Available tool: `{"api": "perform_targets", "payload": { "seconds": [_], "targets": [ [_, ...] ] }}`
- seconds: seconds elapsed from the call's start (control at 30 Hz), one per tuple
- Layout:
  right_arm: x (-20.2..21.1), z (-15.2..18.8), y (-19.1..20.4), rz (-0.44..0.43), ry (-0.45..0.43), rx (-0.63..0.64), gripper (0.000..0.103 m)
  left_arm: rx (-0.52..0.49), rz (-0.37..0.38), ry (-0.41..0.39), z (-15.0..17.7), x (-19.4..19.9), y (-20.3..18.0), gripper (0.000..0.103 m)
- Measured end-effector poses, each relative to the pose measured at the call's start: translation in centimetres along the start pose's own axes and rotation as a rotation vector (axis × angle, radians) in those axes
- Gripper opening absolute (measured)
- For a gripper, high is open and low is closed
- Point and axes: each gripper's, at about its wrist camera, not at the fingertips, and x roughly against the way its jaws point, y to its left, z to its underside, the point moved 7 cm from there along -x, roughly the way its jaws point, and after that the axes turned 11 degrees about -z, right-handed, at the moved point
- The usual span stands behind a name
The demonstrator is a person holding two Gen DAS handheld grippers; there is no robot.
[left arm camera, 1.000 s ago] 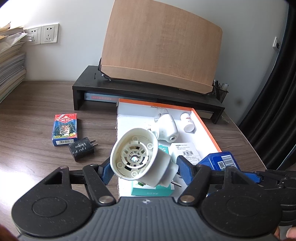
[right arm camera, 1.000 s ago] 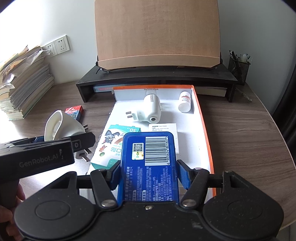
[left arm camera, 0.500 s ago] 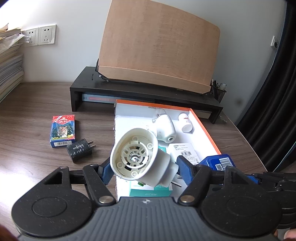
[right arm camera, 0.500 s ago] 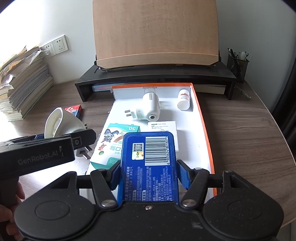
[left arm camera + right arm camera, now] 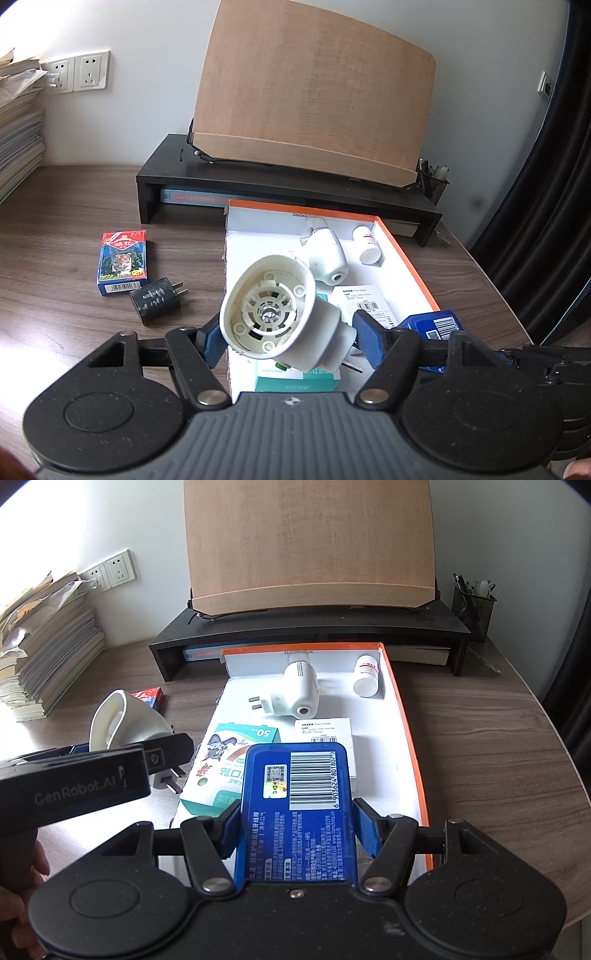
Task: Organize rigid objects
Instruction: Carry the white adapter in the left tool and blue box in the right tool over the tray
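My left gripper (image 5: 286, 341) is shut on a white plug-in device (image 5: 273, 308), its round open face turned toward the camera, held above the near left corner of the white tray with an orange rim (image 5: 410, 254). My right gripper (image 5: 297, 823) is shut on a blue box with a barcode (image 5: 299, 805), held over the tray's (image 5: 404, 716) near end. In the tray lie a second white plug-in device (image 5: 299, 696), a small white bottle (image 5: 365, 675), a teal box (image 5: 229, 760) and a flat white box (image 5: 328, 733). The left gripper and its device (image 5: 122, 720) show at the left of the right wrist view.
On the wooden table left of the tray lie a card pack with a tiger picture (image 5: 123, 260) and a black charger plug (image 5: 157, 301). A black monitor stand (image 5: 288, 188) with a wooden board stands behind the tray. Paper stacks (image 5: 44, 657) sit far left, a pen holder (image 5: 474, 605) far right.
The view in both cameras has shifted only slightly; both grippers keep their hold and nothing on the table has moved.
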Motion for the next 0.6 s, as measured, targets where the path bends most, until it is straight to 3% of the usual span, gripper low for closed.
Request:
{"api": "perform_targets", "payload": {
  "seconds": [0.6],
  "targets": [
    [-1.2,0.2,0.3,-0.014,0.031,-0.001,0.075,0.005,-0.003,0.007,-0.1,-0.6,0.4,0.071]
  ]
}}
